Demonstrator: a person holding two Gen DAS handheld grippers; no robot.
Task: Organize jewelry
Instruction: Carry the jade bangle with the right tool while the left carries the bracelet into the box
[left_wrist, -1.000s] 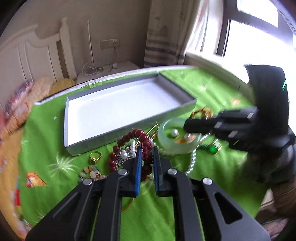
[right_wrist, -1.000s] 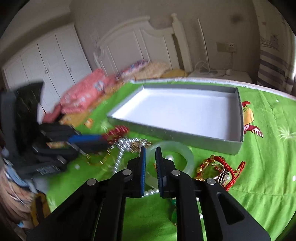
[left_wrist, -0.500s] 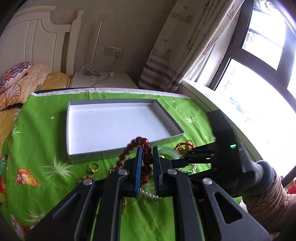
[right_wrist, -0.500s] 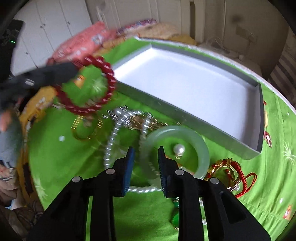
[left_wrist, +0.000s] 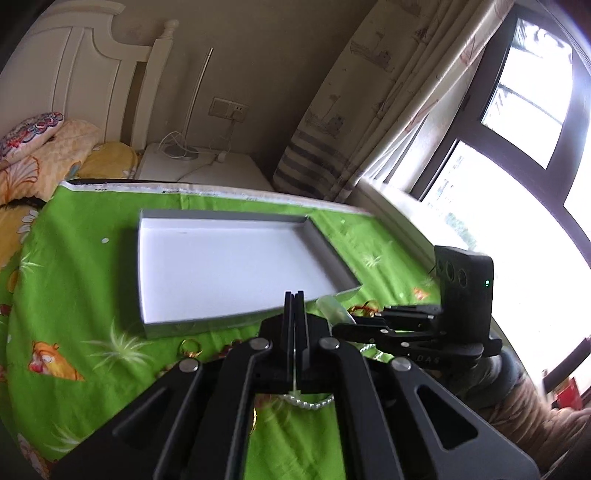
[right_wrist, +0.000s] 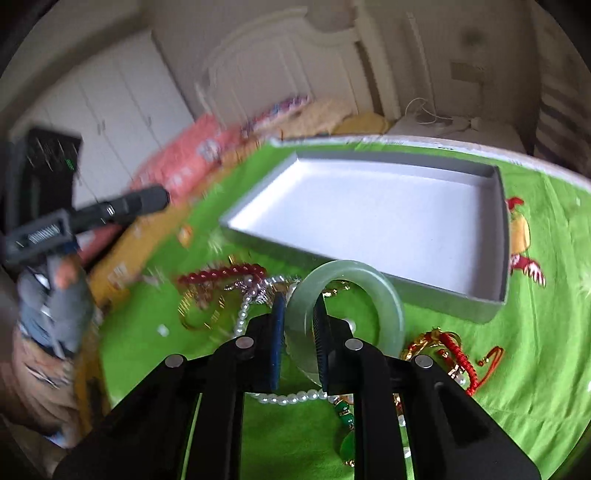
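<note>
1. A green cloth with cartoon prints covers the surface and carries everything else.
2. A shallow grey tray with a white floor lies on the cloth, with nothing in it.
3. The left gripper has its jaws pressed fully together with nothing visible between them; it is held above the near wall of the tray. From the right wrist view the left gripper appears blurred at the left, above the cloth, carried by a gloved hand.
4. The right gripper has its jaws closing on the rim of a pale green bangle, one pad on each side of the band, so the bangle stands tilted up just in front of the tray's near wall.
5. A white pearl string lies on the cloth under the bangle and runs beneath the right gripper.
6. A dark red bead bracelet lies flat on the cloth to the left of the bangle, beside a tangle of silver and gold pieces.
7. A red cord bracelet with gold parts rests on the cloth right of the bangle.
8. A small gold ring sits on the cloth just in front of the tray.
</note>
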